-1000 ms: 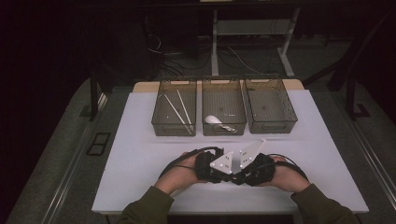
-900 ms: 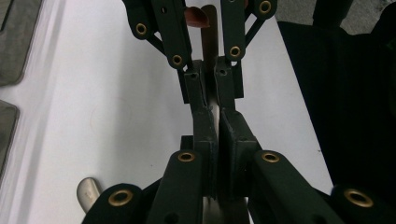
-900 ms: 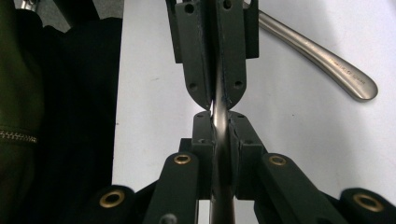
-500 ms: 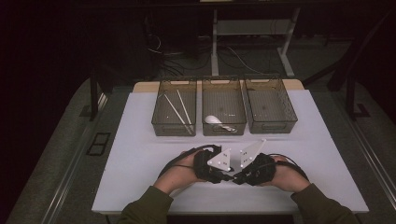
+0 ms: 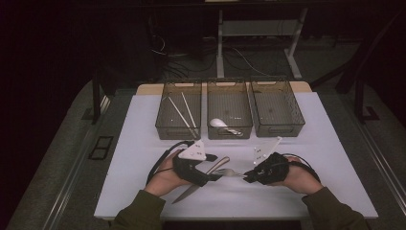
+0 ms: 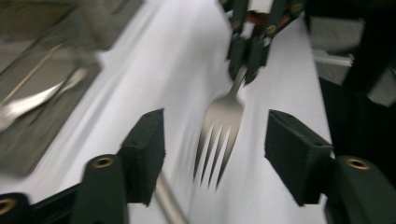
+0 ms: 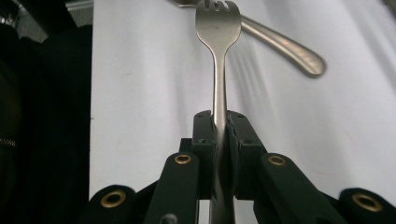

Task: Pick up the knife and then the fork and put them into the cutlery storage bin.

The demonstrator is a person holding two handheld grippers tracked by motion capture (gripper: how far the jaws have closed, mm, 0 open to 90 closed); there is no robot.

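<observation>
A silver fork [image 5: 233,173] hangs level between the two grippers. My right gripper [image 7: 220,126] is shut on the fork's handle [image 7: 217,88], and in the high view it [image 5: 247,175] sits at the front right of the table. My left gripper [image 6: 215,140] has just been opening. The fork's tines [image 6: 218,135] lie between its spread jaws, and the pads do not touch them. In the high view the left gripper [image 5: 214,175] is to the left of the fork. A table knife [image 5: 198,182] lies on the white table [image 5: 143,143] under the left hand.
Three dark mesh bins stand in a row at the back: the left one [image 5: 165,120] holds long thin sticks, the middle one [image 5: 230,103] a spoon [image 5: 219,123], the right one [image 5: 280,108] nothing I can make out. The knife's handle [image 7: 289,46] lies beyond the fork.
The two hands, close together before, have drawn apart: the left one slid left and its jaws opened off the fork. The knife now shows on the table. The right hand stayed put.
</observation>
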